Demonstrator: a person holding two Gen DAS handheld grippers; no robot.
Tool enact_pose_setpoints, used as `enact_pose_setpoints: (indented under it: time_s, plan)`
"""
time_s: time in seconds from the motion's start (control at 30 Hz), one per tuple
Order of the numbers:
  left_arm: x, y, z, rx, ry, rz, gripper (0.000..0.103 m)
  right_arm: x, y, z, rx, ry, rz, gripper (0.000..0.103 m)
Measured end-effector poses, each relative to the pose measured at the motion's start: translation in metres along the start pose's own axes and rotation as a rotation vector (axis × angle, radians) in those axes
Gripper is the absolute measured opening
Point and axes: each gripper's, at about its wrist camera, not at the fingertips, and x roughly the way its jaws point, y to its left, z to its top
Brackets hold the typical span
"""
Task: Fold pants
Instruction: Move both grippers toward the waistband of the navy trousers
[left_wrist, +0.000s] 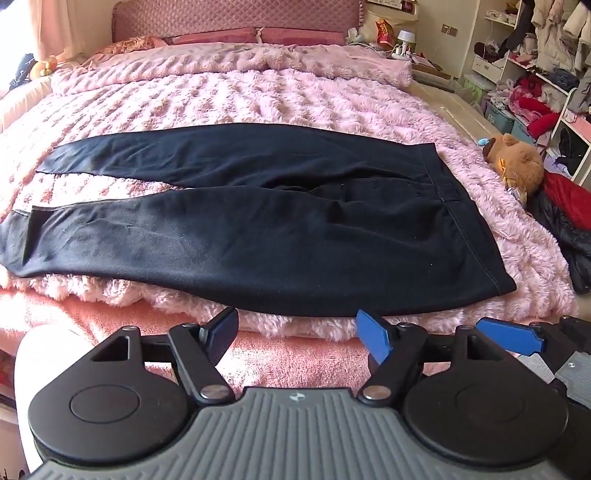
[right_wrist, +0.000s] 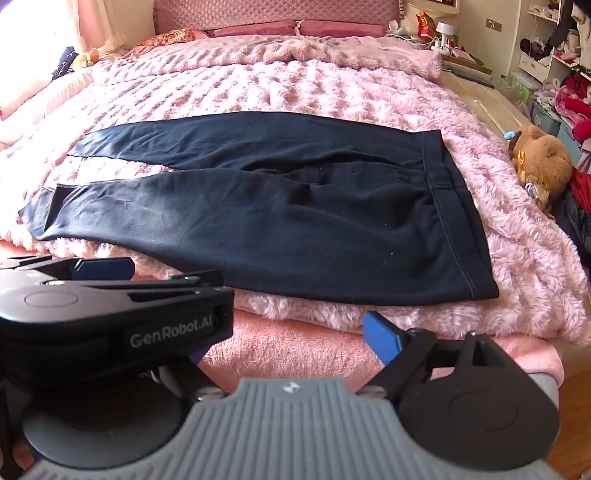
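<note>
Black pants (left_wrist: 277, 229) lie flat on a fluffy pink blanket (left_wrist: 258, 96), waistband to the right and both legs stretching left with a gap between them. My left gripper (left_wrist: 297, 338) hovers open just short of the pants' near edge, nothing between its fingers. A blue finger of the right gripper (left_wrist: 509, 336) shows beside it. In the right wrist view the pants (right_wrist: 277, 214) lie the same way. My right gripper (right_wrist: 295, 343) is open and empty before the near hem. The left gripper's black housing (right_wrist: 110, 317) hides its left finger.
A brown plush toy (left_wrist: 517, 162) lies at the bed's right edge, with dark and red clothing (left_wrist: 569, 221) heaped beside it. Shelves crowded with clothes (left_wrist: 535, 55) stand at the right. Pillows (left_wrist: 258, 37) and a headboard are at the far end.
</note>
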Motion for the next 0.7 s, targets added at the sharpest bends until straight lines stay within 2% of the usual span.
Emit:
enact_pose_setpoints:
  time_s: [0.1, 0.2, 0.7]
  plan:
    - [-0.004, -0.002, 0.004, -0.005, 0.007, -0.003, 0.08, -0.005, 0.001, 0.003, 0.01, 0.005, 0.013, 0.081]
    - [-0.007, 0.005, 0.007, -0.011, 0.031, -0.015, 0.08, -0.008, 0.001, 0.006, 0.012, 0.018, 0.015, 0.08]
    - [-0.001, 0.009, 0.008, -0.048, 0.043, -0.008, 0.078, -0.006, 0.007, 0.011, 0.014, 0.026, 0.015, 0.08]
